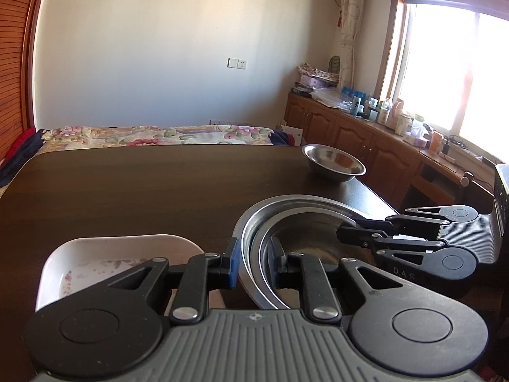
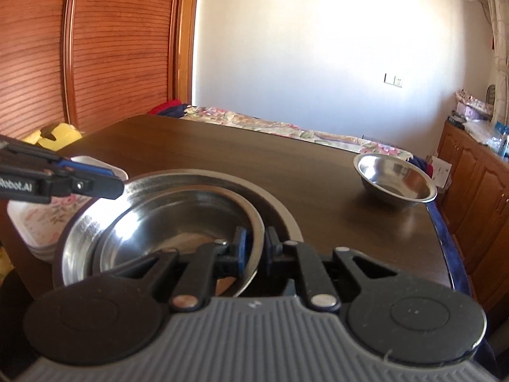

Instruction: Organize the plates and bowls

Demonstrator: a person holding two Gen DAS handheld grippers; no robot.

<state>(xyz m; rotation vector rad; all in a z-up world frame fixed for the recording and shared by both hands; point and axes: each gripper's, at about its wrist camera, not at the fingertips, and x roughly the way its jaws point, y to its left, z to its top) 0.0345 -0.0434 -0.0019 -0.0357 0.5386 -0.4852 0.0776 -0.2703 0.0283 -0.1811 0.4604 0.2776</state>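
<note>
A steel bowl (image 2: 178,222) sits nested inside a wider steel bowl (image 2: 79,232) on the near part of the dark table. My right gripper (image 2: 254,251) is shut on the inner bowl's near rim. My left gripper (image 1: 254,264) straddles the stacked rims (image 1: 254,238) on the bowls' left side, one pad outside and one inside; whether it presses them I cannot tell. The right gripper also shows in the left wrist view (image 1: 342,230). A white floral square dish (image 1: 95,261) lies left of the bowls. A third steel bowl (image 1: 332,162) stands alone at the far right.
The dark wooden table (image 1: 143,191) has a rounded far edge. A bed with a floral cover (image 1: 159,133) lies beyond it. Wooden cabinets (image 1: 366,140) with cluttered tops run under the window on the right. A yellow object (image 2: 60,135) sits off the table's left.
</note>
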